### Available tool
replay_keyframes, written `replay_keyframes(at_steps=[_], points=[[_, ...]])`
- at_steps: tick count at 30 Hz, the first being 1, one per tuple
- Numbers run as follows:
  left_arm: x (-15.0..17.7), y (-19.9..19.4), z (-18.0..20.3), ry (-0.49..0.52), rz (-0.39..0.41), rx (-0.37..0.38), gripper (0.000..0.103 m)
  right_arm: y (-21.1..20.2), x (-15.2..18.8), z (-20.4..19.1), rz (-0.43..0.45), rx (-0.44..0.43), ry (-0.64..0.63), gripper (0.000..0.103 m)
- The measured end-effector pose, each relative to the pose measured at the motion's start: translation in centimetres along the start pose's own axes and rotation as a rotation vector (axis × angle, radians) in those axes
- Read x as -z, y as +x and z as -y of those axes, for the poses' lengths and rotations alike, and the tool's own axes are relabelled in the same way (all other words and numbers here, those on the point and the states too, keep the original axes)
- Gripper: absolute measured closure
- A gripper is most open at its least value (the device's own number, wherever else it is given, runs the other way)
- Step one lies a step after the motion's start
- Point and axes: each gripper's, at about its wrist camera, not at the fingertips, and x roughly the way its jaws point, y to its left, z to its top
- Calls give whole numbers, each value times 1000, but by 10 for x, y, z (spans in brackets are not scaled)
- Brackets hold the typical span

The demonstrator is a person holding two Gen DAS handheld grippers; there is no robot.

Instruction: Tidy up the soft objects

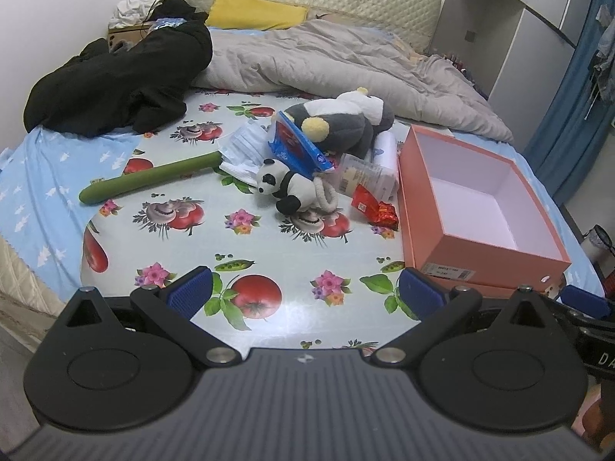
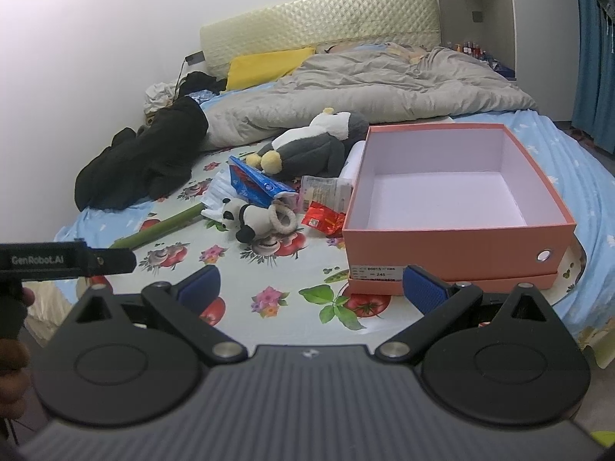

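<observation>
Left claw and right claw gape wide above bare mat; box at mat's edge.

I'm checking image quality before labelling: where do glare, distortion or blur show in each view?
Left wrist view: a glare patch on the glossy floral cloth just ahead of the open left gripper; fisheye bends the orange box; corners darken. Right wrist view: the headboard curves, the wall washes out bright, edges look soft; the panda toy stays fairly sharp.

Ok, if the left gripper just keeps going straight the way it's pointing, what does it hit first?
Probably the flowered tablecloth on the bed: the open left gripper tilts down at bare cloth. The toy panda lies further along that line, though depth is hard to judge.
</observation>
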Motion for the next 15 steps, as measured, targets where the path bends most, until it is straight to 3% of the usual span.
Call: replay_keyframes(at_steps=[15], points=[[-6, 2, 1, 7, -15, 12, 0, 4, 1, -1, -17, 2, 5, 0]])
